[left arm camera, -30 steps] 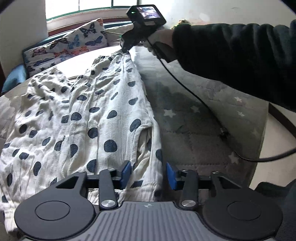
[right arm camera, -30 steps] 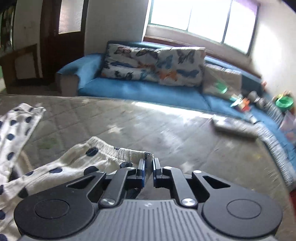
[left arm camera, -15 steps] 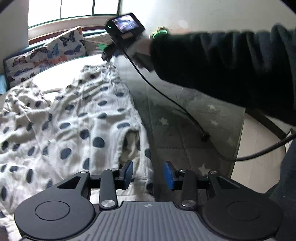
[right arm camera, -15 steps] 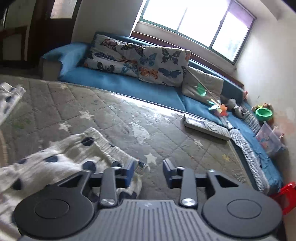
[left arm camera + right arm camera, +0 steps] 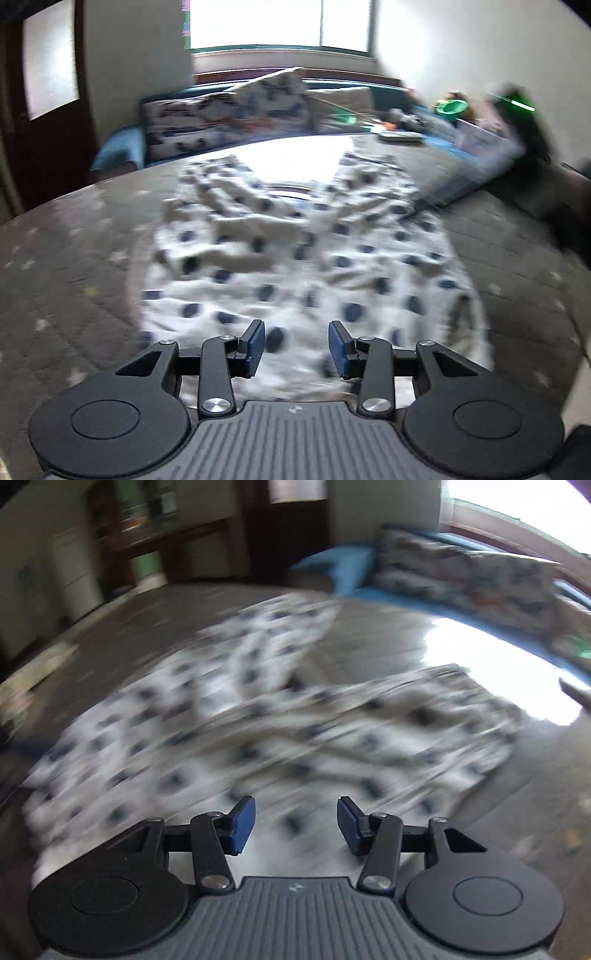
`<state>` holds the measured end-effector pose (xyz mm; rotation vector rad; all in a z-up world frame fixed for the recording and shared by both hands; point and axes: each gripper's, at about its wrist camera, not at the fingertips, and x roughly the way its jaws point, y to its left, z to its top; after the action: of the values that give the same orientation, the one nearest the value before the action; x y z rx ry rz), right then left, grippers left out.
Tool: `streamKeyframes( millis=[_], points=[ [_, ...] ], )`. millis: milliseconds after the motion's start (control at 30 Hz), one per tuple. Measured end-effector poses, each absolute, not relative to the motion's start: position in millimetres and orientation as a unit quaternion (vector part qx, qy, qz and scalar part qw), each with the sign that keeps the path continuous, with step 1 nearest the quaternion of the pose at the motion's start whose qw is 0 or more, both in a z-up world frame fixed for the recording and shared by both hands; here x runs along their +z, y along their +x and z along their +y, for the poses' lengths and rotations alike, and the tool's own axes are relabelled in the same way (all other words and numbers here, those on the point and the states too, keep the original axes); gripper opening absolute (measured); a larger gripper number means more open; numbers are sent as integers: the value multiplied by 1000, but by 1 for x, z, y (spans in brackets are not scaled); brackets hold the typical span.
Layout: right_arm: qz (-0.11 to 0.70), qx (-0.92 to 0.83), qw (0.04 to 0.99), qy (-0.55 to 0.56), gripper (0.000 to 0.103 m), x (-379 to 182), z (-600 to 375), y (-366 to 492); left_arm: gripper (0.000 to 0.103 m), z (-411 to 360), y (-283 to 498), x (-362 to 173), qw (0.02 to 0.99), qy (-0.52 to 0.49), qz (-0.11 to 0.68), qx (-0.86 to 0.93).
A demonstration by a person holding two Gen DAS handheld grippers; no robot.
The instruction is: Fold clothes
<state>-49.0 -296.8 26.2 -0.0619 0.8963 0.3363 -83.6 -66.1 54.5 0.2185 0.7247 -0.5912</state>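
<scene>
A: Both grippers have let go & pulled back since a sec ago. The right one was pinched shut on the waistband then, the left sat low by the hem; now both look down on the whole garment from above.

B: Where's the garment now?

A: Spotted pyjama pants [image 5: 314, 258] lie spread on the grey star mat [image 5: 74, 266], legs running away toward the sofa [image 5: 122, 147]. Wrinkled, no clean fold I can make out, tho both views are smeared w/ motion blur.

B: Jaws?

A: Left gripper [image 5: 296, 345] is spread wide, nothing between the pads, hanging over the near edge of the cloth. Right gripper [image 5: 296, 821] same: gaping, empty, over the spotted cloth.

B: So which step?

A: Looks like between grasps. Laying out seems done, first fold not begun. Next move prob. calls for each gripper to drop to an edge or corner, pinch one layer, then carry one leg over the other.

B: Anything in the way?

A: Mat around the pants is bare. Butterfly cushions [image 5: 229, 114] sit on the sofa beyond, well apart. A flat grey thing [image 5: 400, 136] at the far right edge, can't tell what. Main snag imo: the wrinkles, and a bright sun patch [image 5: 498, 664] washing out the far ends.
</scene>
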Motion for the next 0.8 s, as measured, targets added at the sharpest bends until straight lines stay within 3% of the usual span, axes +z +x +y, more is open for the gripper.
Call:
streamKeyframes(
  millis=[467, 800],
  points=[
    [479, 253, 823, -168, 51, 18, -246, -111, 41, -52, -86, 31, 870, 105, 405, -263],
    [516, 266, 798, -159, 57, 37, -272, -110, 42, -51, -113, 35, 850, 116, 422, -294]
  ],
)
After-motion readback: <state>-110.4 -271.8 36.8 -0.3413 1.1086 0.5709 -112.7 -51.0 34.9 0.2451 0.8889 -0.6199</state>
